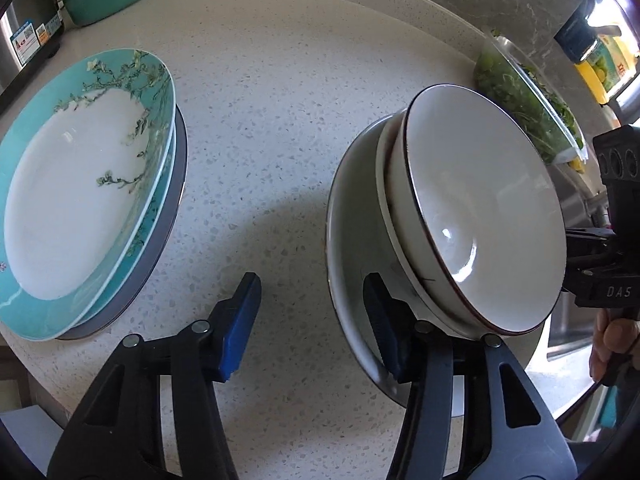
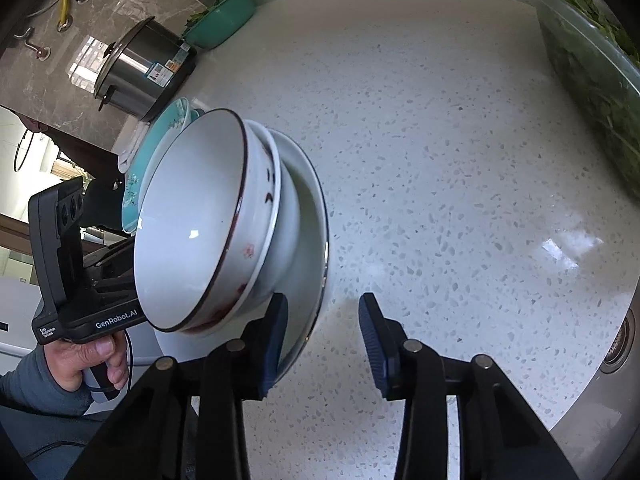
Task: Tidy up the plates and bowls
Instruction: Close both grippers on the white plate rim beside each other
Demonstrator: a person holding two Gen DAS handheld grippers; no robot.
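With both sets of fingers gaping wide and holding nothing, the left gripper [image 1: 312, 320] and right gripper [image 2: 322, 340] are flanking the stacked bowls [image 1: 472, 208] at three o'clock from the teal plates [image 1: 88, 184] on the bench [image 1: 272, 92], so each should be pinching the lowest rim squarely.

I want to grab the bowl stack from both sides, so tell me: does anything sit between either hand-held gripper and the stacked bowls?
Nothing visible does. The left hand-held gripper and the right hand-held gripper are both open beside the stacked bowls, each with one finger at the white plate beneath them.
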